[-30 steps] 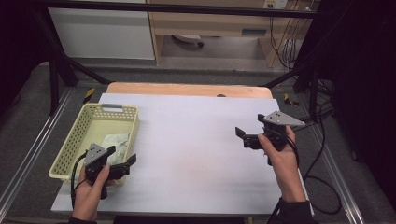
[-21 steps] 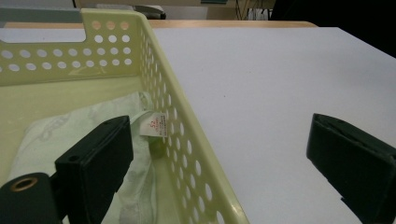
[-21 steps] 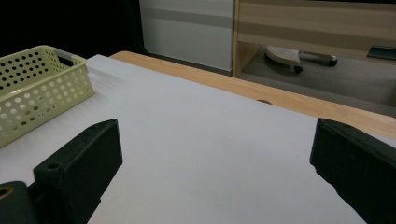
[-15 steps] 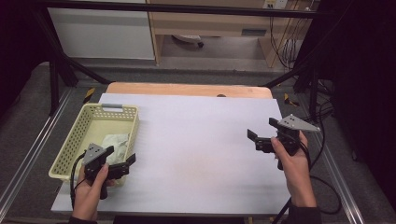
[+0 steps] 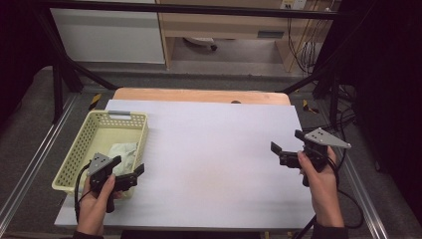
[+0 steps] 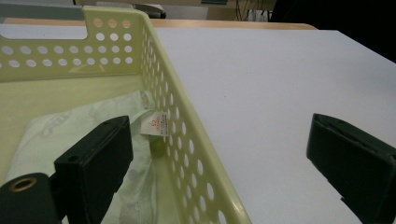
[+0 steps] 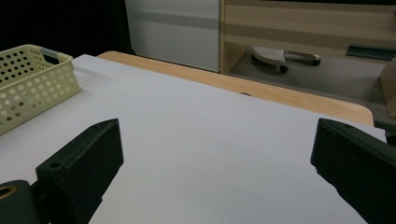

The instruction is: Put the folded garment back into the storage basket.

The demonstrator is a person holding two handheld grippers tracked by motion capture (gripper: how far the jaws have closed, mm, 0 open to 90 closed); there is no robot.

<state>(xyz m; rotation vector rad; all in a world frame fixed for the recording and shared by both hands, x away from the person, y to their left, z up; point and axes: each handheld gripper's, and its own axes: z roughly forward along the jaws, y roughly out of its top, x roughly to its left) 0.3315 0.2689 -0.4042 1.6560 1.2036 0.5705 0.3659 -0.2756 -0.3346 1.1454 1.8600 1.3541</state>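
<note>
Folded garment (image 5: 122, 152) resting in yellow basket (image 5: 82, 152), 9 o'clock on tabletop (image 5: 214, 159).
Left gripper (image 5: 130, 172) straddling basket wall, jaws wide, likely after release; right gripper (image 5: 287, 147) idling at 3 o'clock, jaws wide.

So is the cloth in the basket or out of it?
In: the pale cloth lies crumpled on the basket floor, inside its perforated wall.

lab – black frame (image 5: 69, 74) round table (image 5: 214, 144), cables (image 5: 298, 45), dark curtains
</note>
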